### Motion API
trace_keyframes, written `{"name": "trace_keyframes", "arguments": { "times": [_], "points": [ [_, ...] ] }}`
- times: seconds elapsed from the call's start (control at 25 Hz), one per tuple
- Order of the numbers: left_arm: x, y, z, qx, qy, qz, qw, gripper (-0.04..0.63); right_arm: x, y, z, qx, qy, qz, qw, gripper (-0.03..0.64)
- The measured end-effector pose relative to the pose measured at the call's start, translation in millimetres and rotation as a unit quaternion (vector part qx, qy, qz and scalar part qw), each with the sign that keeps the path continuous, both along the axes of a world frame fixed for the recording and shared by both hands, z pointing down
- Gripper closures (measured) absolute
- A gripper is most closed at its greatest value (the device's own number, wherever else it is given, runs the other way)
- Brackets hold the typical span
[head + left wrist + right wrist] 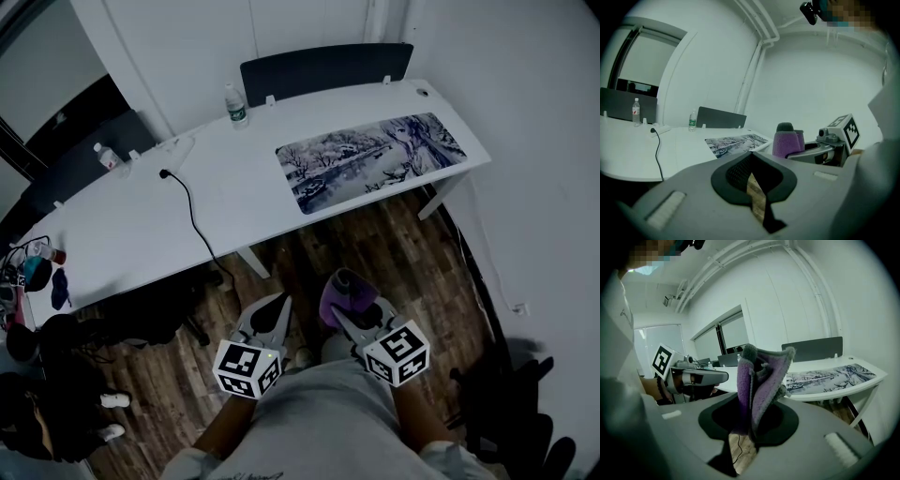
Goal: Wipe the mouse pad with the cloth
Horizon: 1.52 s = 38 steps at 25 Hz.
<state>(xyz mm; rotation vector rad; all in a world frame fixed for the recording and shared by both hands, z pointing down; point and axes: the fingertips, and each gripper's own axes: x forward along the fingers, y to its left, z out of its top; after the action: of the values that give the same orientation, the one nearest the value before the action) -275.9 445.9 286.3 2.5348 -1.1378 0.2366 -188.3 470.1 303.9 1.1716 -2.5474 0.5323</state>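
Mouse pad (370,159) lies flat at the right end of the table (225,202). The purple cloth (759,380), which looks soft, light and floppy, is pinched at its bunched middle by the right gripper (752,425), short of the table. The left gripper (755,185) is closed and empty.

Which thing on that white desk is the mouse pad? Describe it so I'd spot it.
Find the long white desk. Toward its right end, before the dark panel, lies the mouse pad, a wide flat mat. Unlike the bottle and black cable further left, it carries a wintry tree print.
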Motion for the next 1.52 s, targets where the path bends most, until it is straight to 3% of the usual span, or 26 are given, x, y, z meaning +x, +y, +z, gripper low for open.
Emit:
{"name": "trace_keyframes", "arguments": {
  "times": [0.28,0.6,1.16,1.52],
  "points": [
    [4,-29,3,0.003,0.010,0.004,0.9999,0.580,-1,-33,9,-0.007,0.000,-0.009,1.000,0.514],
    [18,-99,12,-0.005,0.008,-0.009,0.9999,0.580,18,-107,15,-0.010,0.009,-0.024,1.000,0.514],
    [71,-254,2,-0.003,0.007,-0.063,0.9980,0.580,81,-268,15,-0.028,0.022,-0.089,0.995,0.514],
    [84,-312,4,-0.005,-0.001,-0.109,0.9940,0.580,98,-335,20,-0.036,0.024,-0.140,0.989,0.512]
  ]
}}
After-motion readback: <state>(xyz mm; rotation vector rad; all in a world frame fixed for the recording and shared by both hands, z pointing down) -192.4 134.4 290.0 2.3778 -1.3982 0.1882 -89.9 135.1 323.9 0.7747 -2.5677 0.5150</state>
